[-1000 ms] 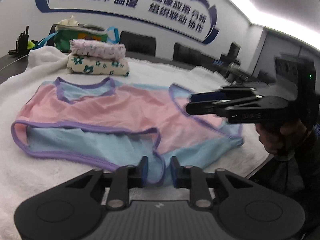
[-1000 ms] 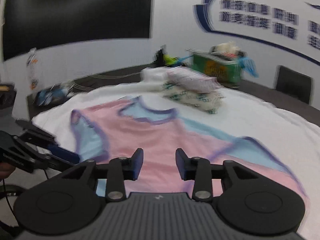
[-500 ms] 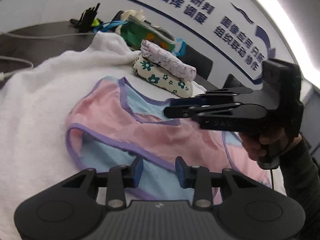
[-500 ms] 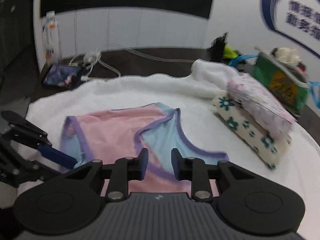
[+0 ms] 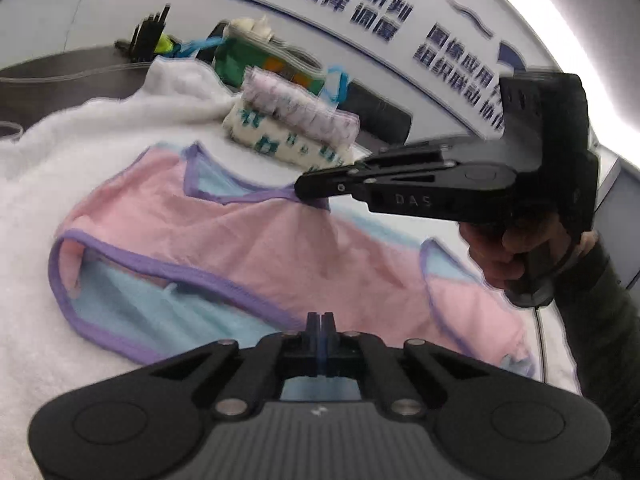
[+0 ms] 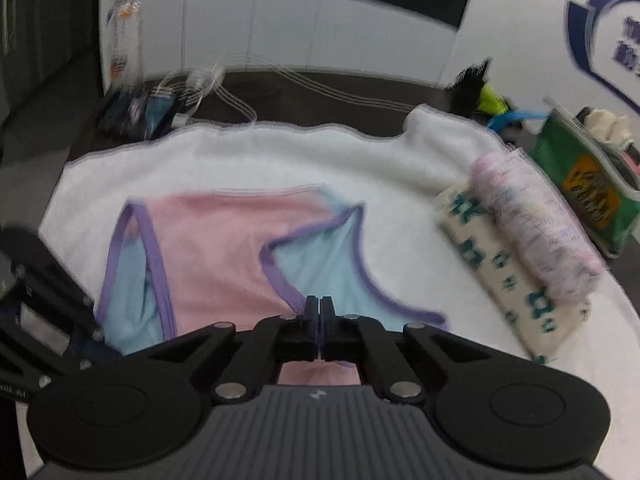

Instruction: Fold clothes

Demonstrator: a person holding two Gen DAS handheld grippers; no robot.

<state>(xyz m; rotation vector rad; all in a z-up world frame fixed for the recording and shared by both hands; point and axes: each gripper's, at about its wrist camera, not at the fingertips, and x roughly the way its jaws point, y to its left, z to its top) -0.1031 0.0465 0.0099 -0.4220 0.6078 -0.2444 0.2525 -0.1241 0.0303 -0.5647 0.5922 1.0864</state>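
- A pink and light-blue tank top (image 5: 256, 240) with purple binding lies spread on a white towel (image 5: 32, 184) that covers the table; in the left wrist view it fills the middle of the picture, in the right wrist view it lies from 9 to 1 o'clock ahead of the fingers.
- The left gripper (image 5: 321, 320) has just closed: its fingers sit pressed together at the near hem, where the purple edge meets the blue lining, and the cloth looks pinched between them (the pads hide the exact bite).
- The right gripper (image 6: 320, 305) has also just closed. Its fingers are together on the purple-bound edge of the neckline; from the left wrist view its tip (image 5: 316, 192) meets the cloth at the shoulder strap, which rises into a small peak there.
- A hand (image 5: 516, 252) in a dark sleeve grips that tool's handle at 3 o'clock.
- Two folded garments (image 6: 528, 248) are stacked on the towel at 2 o'clock in the right wrist view, well apart from the tank top.
- A green bag (image 6: 588, 196) stands just behind the stack.
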